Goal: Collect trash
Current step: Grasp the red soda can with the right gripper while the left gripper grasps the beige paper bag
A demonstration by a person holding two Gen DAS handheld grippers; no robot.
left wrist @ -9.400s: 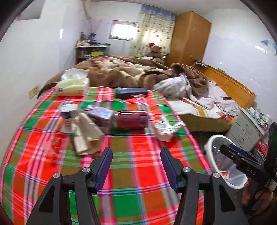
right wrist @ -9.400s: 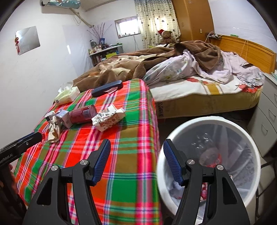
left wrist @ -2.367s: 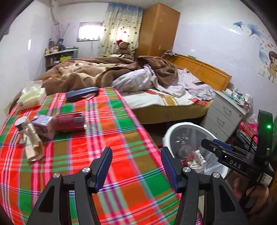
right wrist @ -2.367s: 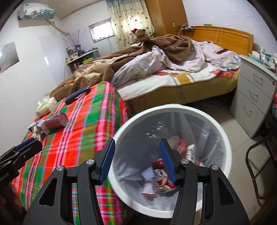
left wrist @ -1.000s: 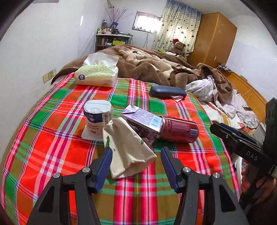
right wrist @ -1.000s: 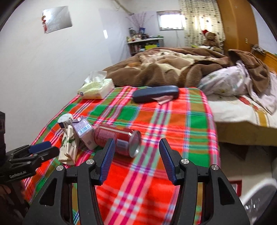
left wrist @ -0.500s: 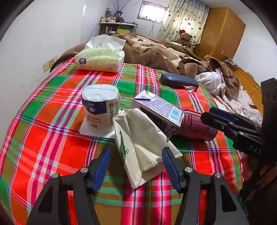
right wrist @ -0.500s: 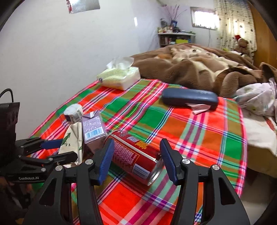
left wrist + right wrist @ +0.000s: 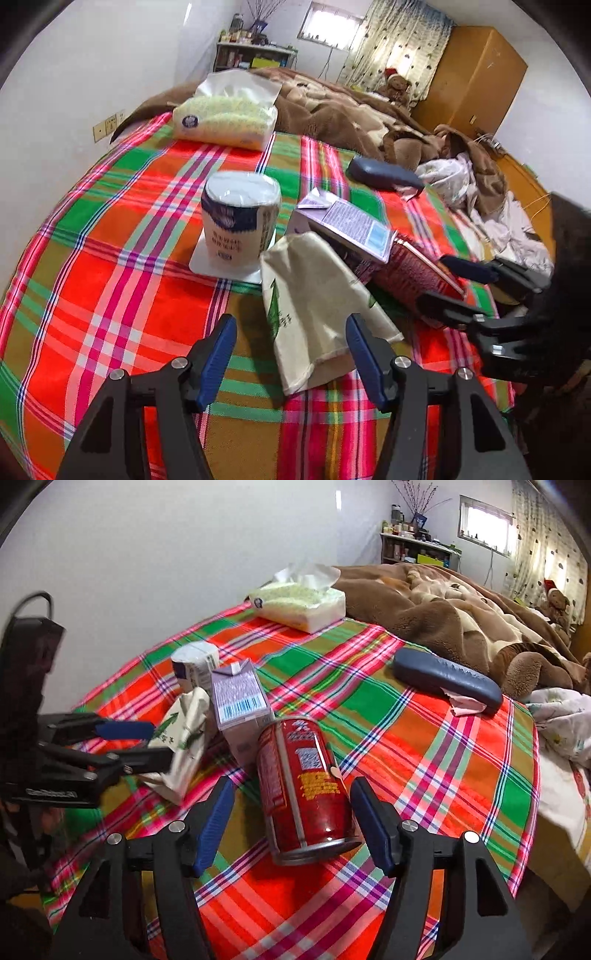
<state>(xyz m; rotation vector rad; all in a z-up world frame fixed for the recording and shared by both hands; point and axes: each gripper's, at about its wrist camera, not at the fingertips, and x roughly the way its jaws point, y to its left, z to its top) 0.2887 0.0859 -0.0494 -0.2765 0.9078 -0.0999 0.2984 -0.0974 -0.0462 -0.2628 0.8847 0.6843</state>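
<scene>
On the plaid tablecloth (image 9: 110,280) lie a crumpled beige paper bag (image 9: 317,310), a purple carton (image 9: 351,225) and a red can (image 9: 306,790) on its side. My left gripper (image 9: 290,332) is open, its jaws either side of the bag's near end. My right gripper (image 9: 291,812) is open, its jaws either side of the can's near end, not closed on it. The bag (image 9: 184,734) and carton (image 9: 240,701) show in the right wrist view, with the left gripper (image 9: 147,742) beside the bag. The right gripper (image 9: 458,284) shows at the can (image 9: 410,273).
A wrapped tissue roll (image 9: 240,218) stands on a white coaster. A tissue pack (image 9: 229,114) and a dark blue case (image 9: 384,173) lie farther back. A bed with brown blankets (image 9: 461,602) is behind the table. A wardrobe (image 9: 472,81) stands at the far wall.
Both grippers have moved closer: the left now straddles the paper bag, the right now straddles the red can. Earlier, wrapped trash went from the table into the white bin.
</scene>
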